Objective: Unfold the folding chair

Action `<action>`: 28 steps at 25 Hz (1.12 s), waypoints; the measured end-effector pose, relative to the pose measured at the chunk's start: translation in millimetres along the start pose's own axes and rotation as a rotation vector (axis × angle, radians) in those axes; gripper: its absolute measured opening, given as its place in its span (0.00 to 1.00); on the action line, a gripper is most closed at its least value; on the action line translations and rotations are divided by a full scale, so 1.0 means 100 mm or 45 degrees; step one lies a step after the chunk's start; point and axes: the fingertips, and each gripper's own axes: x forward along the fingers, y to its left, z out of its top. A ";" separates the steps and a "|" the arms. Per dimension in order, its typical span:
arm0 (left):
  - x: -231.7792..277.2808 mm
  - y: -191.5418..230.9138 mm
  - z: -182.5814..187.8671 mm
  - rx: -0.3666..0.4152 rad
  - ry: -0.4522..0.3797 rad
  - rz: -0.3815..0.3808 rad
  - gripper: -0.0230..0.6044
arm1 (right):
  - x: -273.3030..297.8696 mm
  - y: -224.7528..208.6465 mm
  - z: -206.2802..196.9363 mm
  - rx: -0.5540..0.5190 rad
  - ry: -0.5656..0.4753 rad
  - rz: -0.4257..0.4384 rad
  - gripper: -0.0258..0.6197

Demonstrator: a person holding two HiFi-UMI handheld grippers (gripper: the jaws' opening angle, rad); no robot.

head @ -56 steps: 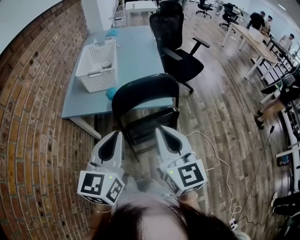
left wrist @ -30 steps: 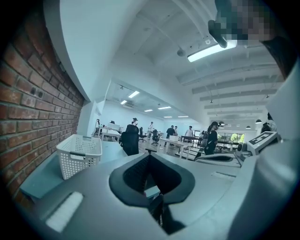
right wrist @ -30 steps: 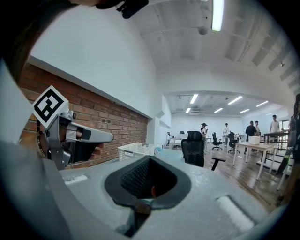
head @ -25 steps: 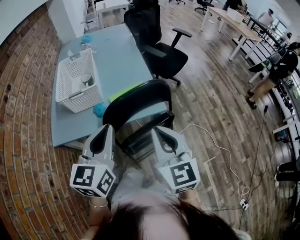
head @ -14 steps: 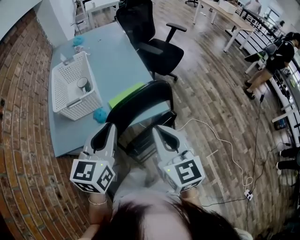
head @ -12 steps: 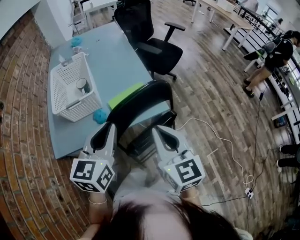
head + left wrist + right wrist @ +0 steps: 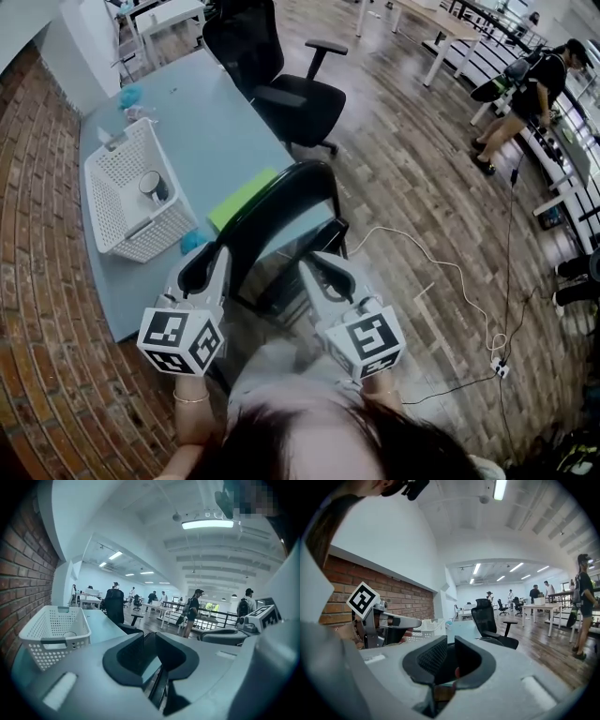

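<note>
Both left tool (image 7: 210,255) and right tool (image 7: 313,263) just opened around chair (image 7: 281,192).

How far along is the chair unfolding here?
Done, apparently: the chair stands with its seat down. In hand: the left hand-held gripper and right hand-held gripper, at the seat's near edge, have just been opening their jaws, dark chair parts in the gaps. Left: drawing both away.

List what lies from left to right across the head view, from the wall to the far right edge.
brick wall → white basket → folding chair → white cable on the floor → person standing at the upper right
</note>
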 end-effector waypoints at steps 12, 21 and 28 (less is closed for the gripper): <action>0.31 0.20 -0.18 0.039 0.125 -0.114 0.21 | 0.10 -0.11 -0.28 0.031 0.087 -0.109 0.14; 0.58 0.30 -0.31 0.073 0.216 -0.176 0.26 | 0.15 -0.28 -0.48 0.073 0.123 -0.190 0.16; 0.83 0.39 -0.40 0.133 0.312 -0.214 0.30 | 0.13 -0.44 -0.60 0.120 0.135 -0.244 0.16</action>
